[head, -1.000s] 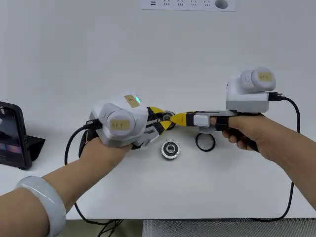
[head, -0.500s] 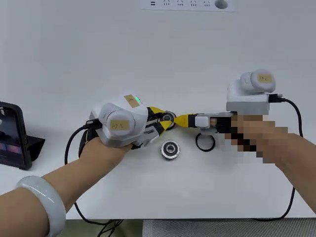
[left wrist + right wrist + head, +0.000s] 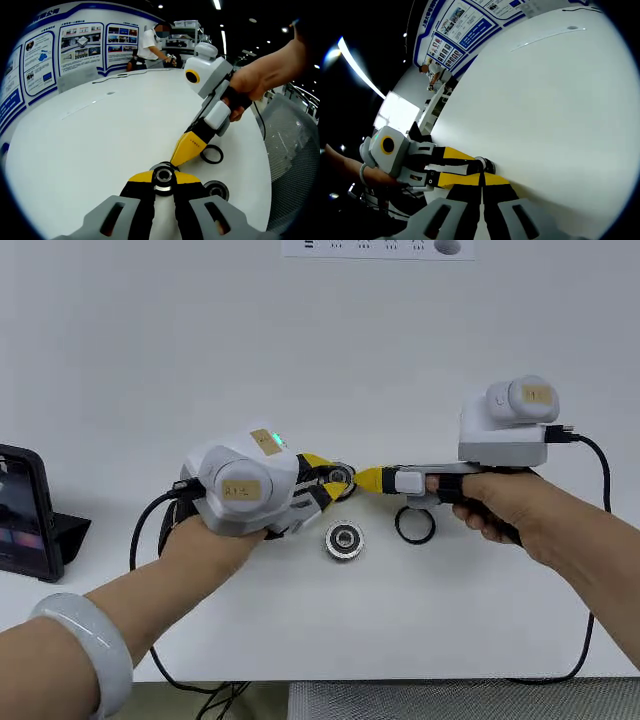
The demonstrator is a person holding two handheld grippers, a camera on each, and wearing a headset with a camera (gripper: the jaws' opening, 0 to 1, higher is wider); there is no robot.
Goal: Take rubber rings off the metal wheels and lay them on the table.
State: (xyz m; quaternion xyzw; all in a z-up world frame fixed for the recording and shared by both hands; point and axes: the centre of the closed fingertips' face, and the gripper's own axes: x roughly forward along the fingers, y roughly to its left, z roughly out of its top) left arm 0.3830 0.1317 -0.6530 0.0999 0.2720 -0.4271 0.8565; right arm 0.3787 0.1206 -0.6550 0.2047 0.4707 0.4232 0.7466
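In the head view my left gripper (image 3: 335,481) is shut on a small metal wheel (image 3: 341,477) held just above the white table (image 3: 300,360). In the left gripper view the wheel (image 3: 164,175) sits between the yellow jaw tips, with a dark rubber ring around its rim. My right gripper (image 3: 362,480) comes in from the right, jaws shut, tips against that rim (image 3: 175,160). In the right gripper view its yellow tips (image 3: 481,179) meet just short of the wheel (image 3: 485,163); whether they pinch the ring is hidden. A second wheel (image 3: 344,540) and a loose black rubber ring (image 3: 415,526) lie on the table.
A dark tablet on a stand (image 3: 22,512) stands at the table's left edge. A power strip (image 3: 380,248) is on the far wall. Black cables (image 3: 597,540) trail from both grippers over the near edge. The table's far half is bare white.
The right gripper's tips have shifted slightly to the right along the wheel's rim. The left gripper keeps its hold on the wheel, which stays in place.
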